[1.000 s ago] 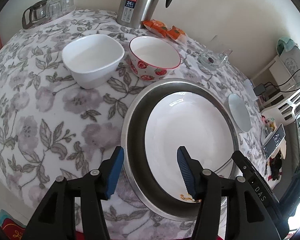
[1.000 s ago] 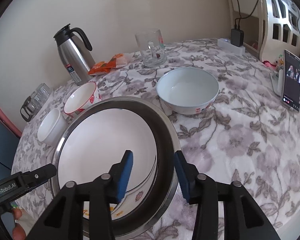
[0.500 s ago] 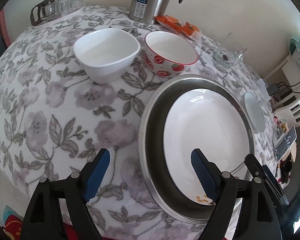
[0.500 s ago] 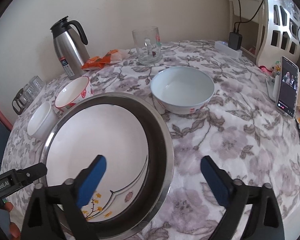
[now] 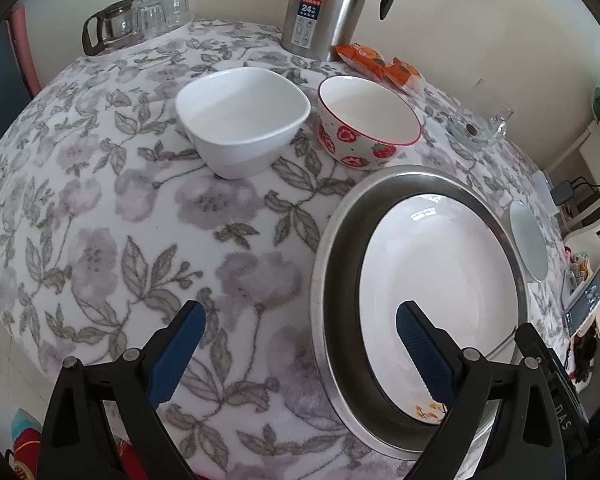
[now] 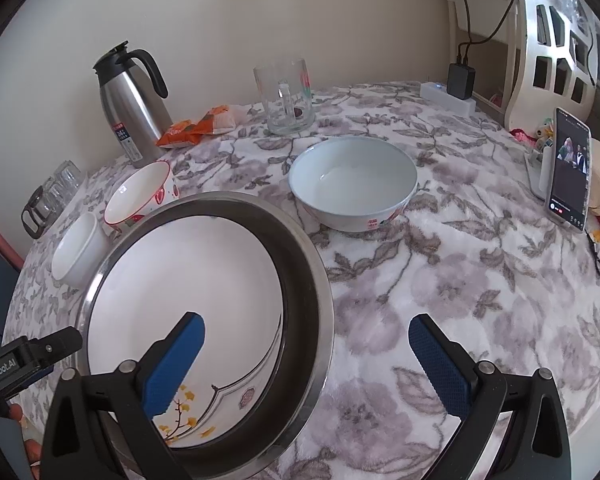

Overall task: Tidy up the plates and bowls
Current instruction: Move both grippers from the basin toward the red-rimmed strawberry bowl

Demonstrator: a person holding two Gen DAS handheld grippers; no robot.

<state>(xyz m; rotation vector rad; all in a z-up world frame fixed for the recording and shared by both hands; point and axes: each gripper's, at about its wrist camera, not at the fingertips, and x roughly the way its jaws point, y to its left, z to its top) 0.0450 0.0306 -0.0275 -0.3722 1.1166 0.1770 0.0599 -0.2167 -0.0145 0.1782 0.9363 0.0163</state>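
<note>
A round steel pan [image 5: 340, 240] rests on the flowered tablecloth with a white plate [image 5: 432, 272] lying inside it. My left gripper [image 5: 300, 316] straddles the pan's left rim; its jaws are opening and the pads stand clear of the rim. My right gripper [image 6: 305, 326] straddles the pan's [image 6: 300, 264] right rim over the plate [image 6: 196, 272], jaws opening too, touching nothing. Behind the pan sit a white squarish bowl [image 5: 242, 116] and a strawberry-patterned bowl [image 5: 364, 120]. To the pan's right stands a pale round bowl [image 6: 352, 176].
At the back stand a steel thermos jug [image 5: 324, 4], orange snack packets [image 5: 376, 60], a glass mug [image 6: 286, 96], and a glass pot with cups [image 5: 136, 16]. A phone on a stand [image 6: 570, 164] and a power strip [image 6: 460, 100] are at the right edge.
Both grippers' jaws have spread wide apart around the pan's rim. The left wrist view has swung a little, so the pan now sits further right in it.
</note>
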